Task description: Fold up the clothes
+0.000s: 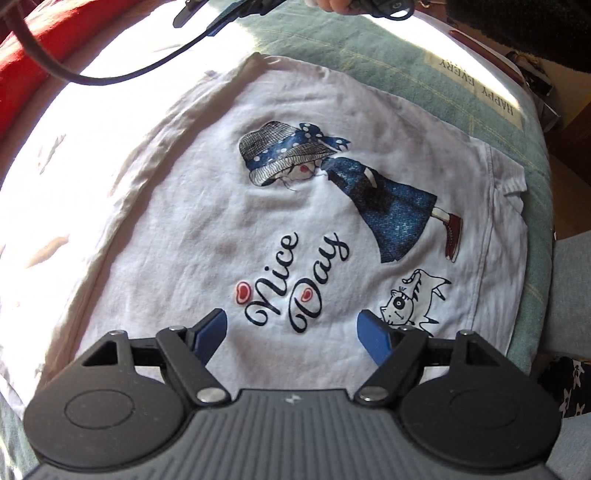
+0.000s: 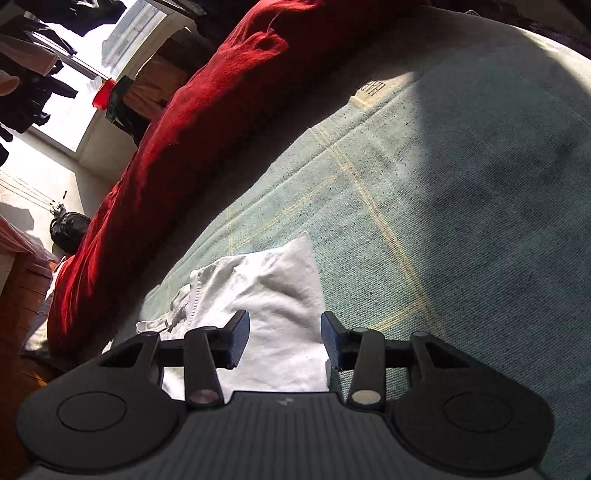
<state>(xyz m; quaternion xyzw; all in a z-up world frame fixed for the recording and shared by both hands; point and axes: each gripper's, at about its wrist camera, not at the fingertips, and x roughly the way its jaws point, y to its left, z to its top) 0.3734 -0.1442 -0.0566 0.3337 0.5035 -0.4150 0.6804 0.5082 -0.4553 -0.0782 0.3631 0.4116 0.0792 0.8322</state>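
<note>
White cotton fills most of the left wrist view: a T-shirt (image 1: 295,192) lies spread flat on a pale green bedcover (image 1: 369,48), its print of a girl in a hat and the words "Nice Day" facing up. The left gripper (image 1: 291,334) hangs over the shirt's lower middle with its blue pads well apart and nothing between them, released. At the top edge of the frame a hand (image 1: 332,5) and a black cable (image 1: 110,75) show, and a red blanket (image 1: 44,48) sits in the upper left corner. Strong sunlight washes out the shirt's left side.

Seen from the right wrist, the right gripper (image 2: 284,339) stands over a corner of the white T-shirt (image 2: 273,295) in the lower middle of the frame. Its jaws are partly apart with cloth lying between them, but the pads do not press on it. The green bedcover (image 2: 443,221) spreads to the right, and the red blanket (image 2: 177,140) runs diagonally from the lower left up to the top.
</note>
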